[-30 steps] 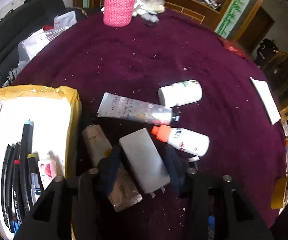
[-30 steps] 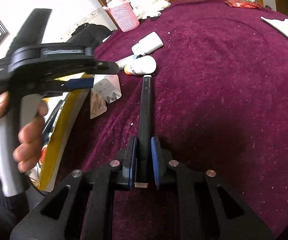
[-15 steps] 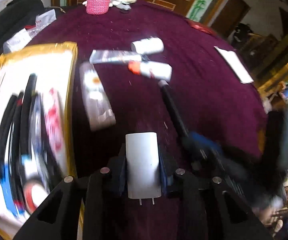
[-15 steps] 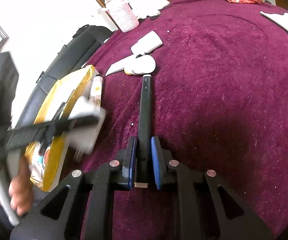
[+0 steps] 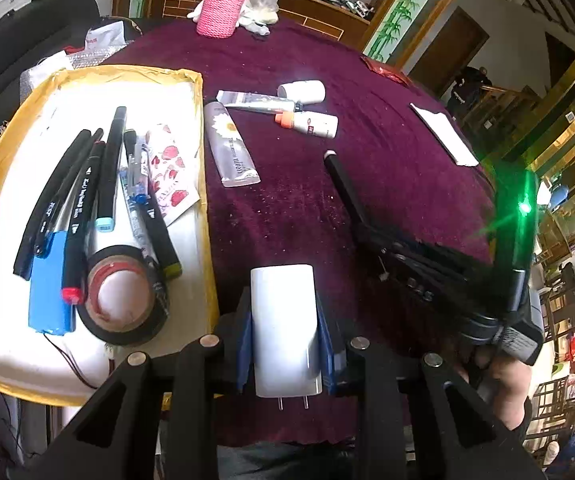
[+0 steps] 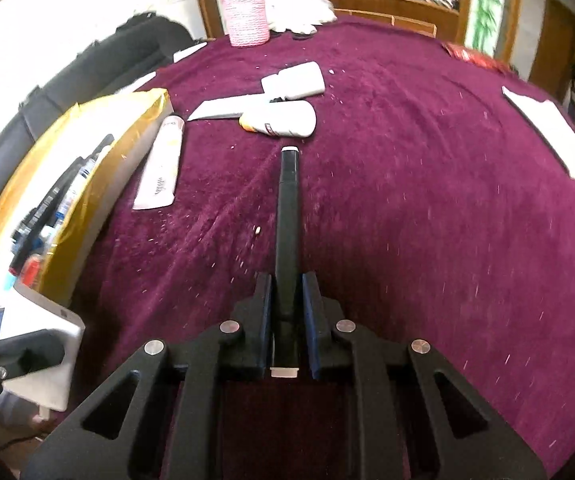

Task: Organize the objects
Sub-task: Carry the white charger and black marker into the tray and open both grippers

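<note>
My left gripper (image 5: pixel 284 320) is shut on a white plug adapter (image 5: pixel 283 320), held above the near table edge beside the yellow-rimmed tray (image 5: pixel 203 184). The adapter also shows in the right wrist view (image 6: pixel 43 344). My right gripper (image 6: pixel 287 300) is shut on a long black marker (image 6: pixel 288 216) that points forward over the maroon cloth; it also shows in the left wrist view (image 5: pixel 347 192). The tray holds several markers (image 5: pixel 87 184), a tape roll (image 5: pixel 121 300), a blue block (image 5: pixel 49 280) and a floral packet (image 5: pixel 167 168).
On the cloth lie a daisy-print tube (image 5: pixel 229 144), a silver tube (image 5: pixel 255 100), a white jar (image 5: pixel 301 91) and an orange-capped bottle (image 5: pixel 309 124). A pink knitted holder (image 5: pixel 221 10) stands at the far edge. A white paper strip (image 5: pixel 443 134) lies to the right.
My left gripper closed on the adapter, lifted it and pulled back towards the near edge by the tray. My right gripper kept hold of the marker and turned slightly.
</note>
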`<act>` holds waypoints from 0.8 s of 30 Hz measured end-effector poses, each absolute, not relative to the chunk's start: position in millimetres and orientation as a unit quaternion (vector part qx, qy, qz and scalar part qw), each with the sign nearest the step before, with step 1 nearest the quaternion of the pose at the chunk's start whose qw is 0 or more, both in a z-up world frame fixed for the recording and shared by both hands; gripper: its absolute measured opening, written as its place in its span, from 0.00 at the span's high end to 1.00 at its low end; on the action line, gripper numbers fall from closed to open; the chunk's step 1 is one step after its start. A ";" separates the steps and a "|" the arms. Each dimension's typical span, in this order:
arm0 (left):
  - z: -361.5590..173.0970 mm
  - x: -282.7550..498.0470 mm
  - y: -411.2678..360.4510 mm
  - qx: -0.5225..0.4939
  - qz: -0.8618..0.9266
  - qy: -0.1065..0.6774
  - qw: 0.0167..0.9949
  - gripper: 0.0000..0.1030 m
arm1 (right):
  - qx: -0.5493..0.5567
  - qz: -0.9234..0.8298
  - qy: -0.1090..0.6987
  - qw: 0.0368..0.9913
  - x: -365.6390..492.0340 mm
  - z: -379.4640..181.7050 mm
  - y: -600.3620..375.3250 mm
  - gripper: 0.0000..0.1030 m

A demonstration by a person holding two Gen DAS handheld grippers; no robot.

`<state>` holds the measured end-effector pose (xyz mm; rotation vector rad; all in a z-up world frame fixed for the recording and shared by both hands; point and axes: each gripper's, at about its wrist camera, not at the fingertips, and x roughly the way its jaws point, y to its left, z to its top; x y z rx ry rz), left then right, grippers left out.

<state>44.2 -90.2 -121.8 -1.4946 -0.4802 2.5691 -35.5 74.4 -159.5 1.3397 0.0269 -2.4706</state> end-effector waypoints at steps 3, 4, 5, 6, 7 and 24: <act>-120.1 46.5 -89.5 -0.492 0.852 -0.163 0.069 0.74 | 0.474 -0.860 -0.047 0.183 -29.6 -161.1 87.1 0.86; -119.5 46.6 -88.9 -0.491 0.852 -0.165 0.071 0.74 | 0.473 -0.857 -0.069 0.191 -28.5 -161.6 91.6 0.86; -118.4 48.0 -89.2 -0.489 0.853 -0.168 0.073 0.74 | 0.471 -0.855 -0.089 0.199 -26.8 -161.3 95.9 0.86; -116.6 50.0 -90.3 -0.487 0.853 -0.172 0.076 0.74 | 0.469 -0.852 -0.112 0.203 -24.5 -159.9 100.9 0.86; -114.7 51.9 -93.0 -0.485 0.853 -0.178 0.078 0.74 | 0.466 -0.853 -0.121 0.203 -22.8 -158.2 100.0 0.86; -92.1 72.7 -192.4 -0.445 0.869 -0.216 -0.026 0.74 | 0.404 -0.841 -0.113 0.341 21.8 -100.7 24.0 0.86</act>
